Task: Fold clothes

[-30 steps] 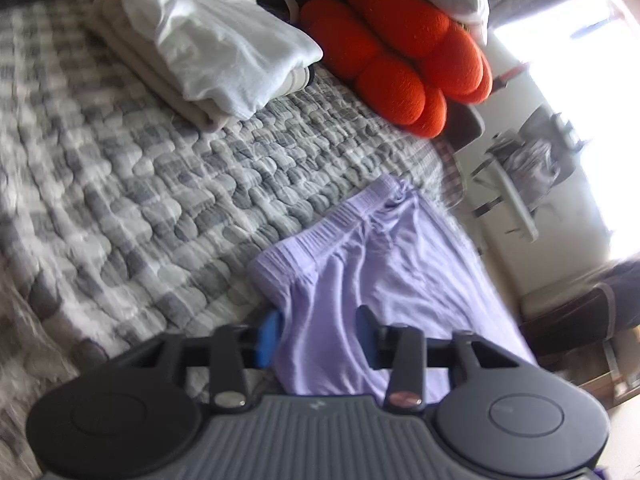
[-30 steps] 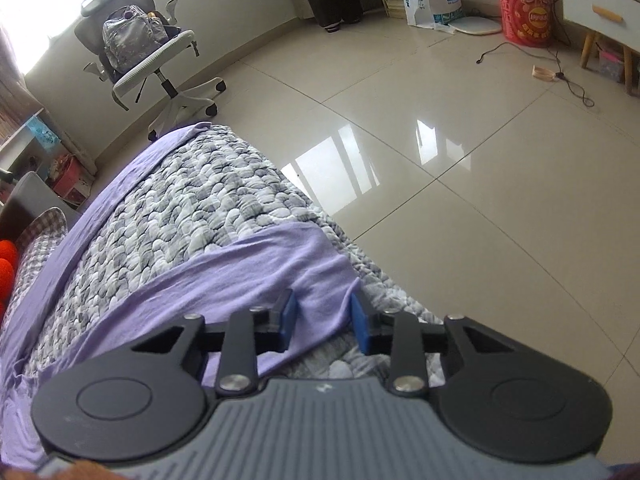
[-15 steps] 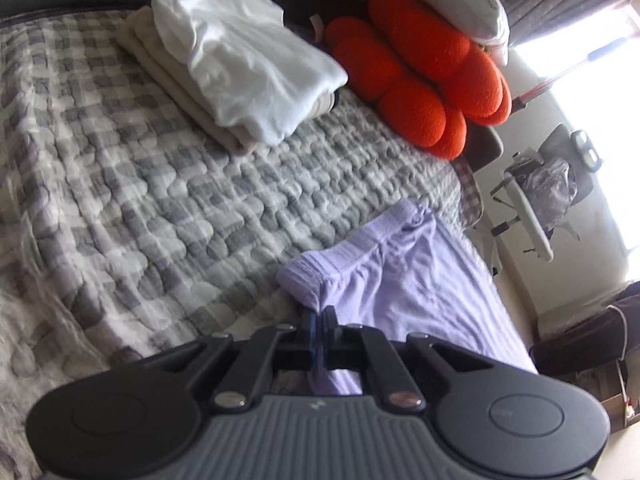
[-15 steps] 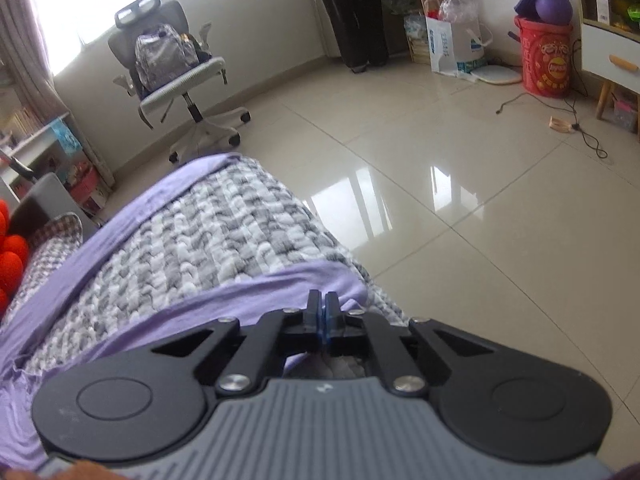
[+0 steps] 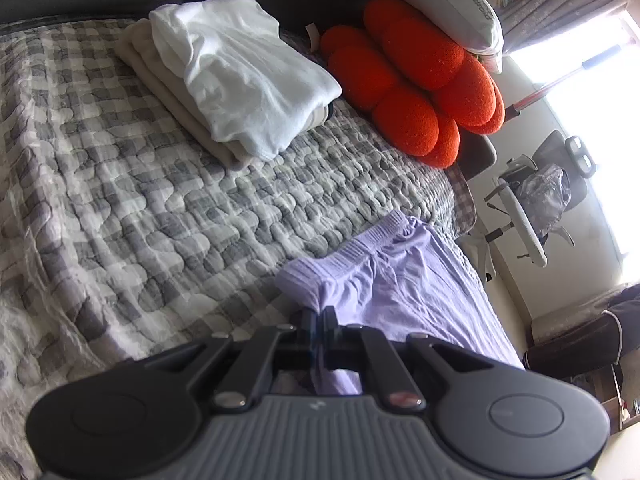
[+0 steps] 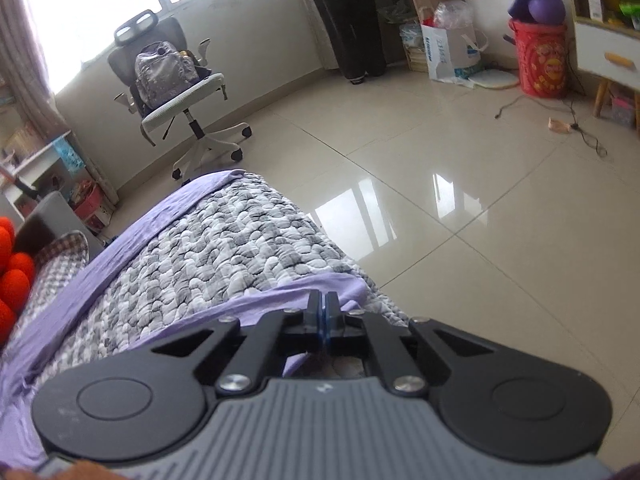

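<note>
I've got the purple pants (image 5: pixel 408 280) pinched at both ends on the checkered quilt (image 5: pixel 160 208): left gripper (image 5: pixel 319 314) clamped on the ribbed waistband corner, right gripper (image 6: pixel 323 309) clamped on the leg hem at the bed edge. I'd lift both together, keep the fabric taut, then lay it over evenly. Thin, wrinkled lilac cloth; folded white shirt (image 5: pixel 244 76) well clear

Daylight blows out the window (image 6: pixel 100 12) (glare on the floor tiles (image 6: pixel 460 208)), fisheye edges bend, corners soften.
</note>
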The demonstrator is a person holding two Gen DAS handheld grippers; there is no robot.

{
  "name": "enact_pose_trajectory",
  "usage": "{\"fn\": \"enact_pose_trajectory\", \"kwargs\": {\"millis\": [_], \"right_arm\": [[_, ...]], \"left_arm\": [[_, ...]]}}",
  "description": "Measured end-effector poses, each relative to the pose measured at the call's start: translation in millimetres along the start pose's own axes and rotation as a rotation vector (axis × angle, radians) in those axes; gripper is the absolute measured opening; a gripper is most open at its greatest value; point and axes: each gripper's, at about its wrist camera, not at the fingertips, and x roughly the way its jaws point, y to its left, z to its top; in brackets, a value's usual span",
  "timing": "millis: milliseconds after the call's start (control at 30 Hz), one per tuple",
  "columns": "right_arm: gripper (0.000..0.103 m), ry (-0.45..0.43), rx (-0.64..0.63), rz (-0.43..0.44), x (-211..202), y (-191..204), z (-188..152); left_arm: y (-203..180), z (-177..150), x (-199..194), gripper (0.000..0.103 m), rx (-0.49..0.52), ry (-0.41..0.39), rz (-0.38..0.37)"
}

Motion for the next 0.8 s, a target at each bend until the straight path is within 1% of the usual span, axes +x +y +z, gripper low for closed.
{"fn": "enact_pose_trajectory", "kwargs": {"millis": [100, 167, 300, 367, 600, 800], "right_arm": [[0.002, 0.012, 0.055, 0.036, -0.9, -6.2, 3.2], [0.002, 0.011, 0.077, 0.094, -2.6, -7.0, 5.2], [0.002, -0.072, 0.047, 0.117, -15.0, 0.1, 12.0], [0.002, -0.092, 0.048, 0.132, -18.1, 1.2, 14.8], [0.002, -0.111, 0.045, 0.114, -20.0, -3.5, 15.8], [0.002, -0.058, 0.055, 0.105, -16.0, -12.6, 15.2]], "left_arm": [[-0.2, 0.8, 0.6, 0.003, -0.013, 0.0, -0.002], [-1.0, 1.2, 0.7, 0.003, -0.02, -0.001, -0.005], [-1.2, 3.2, 0.6, 0.003, -0.037, 0.0, -0.014], [-0.3, 5.3, 0.4, 0.003, -0.047, 0.002, -0.02], [-2.6, 4.5, -1.2, 0.003, -0.027, -0.012, -0.015], [-7.3, -1.8, -5.2, 0.003, 0.001, -0.03, -0.011]]}}
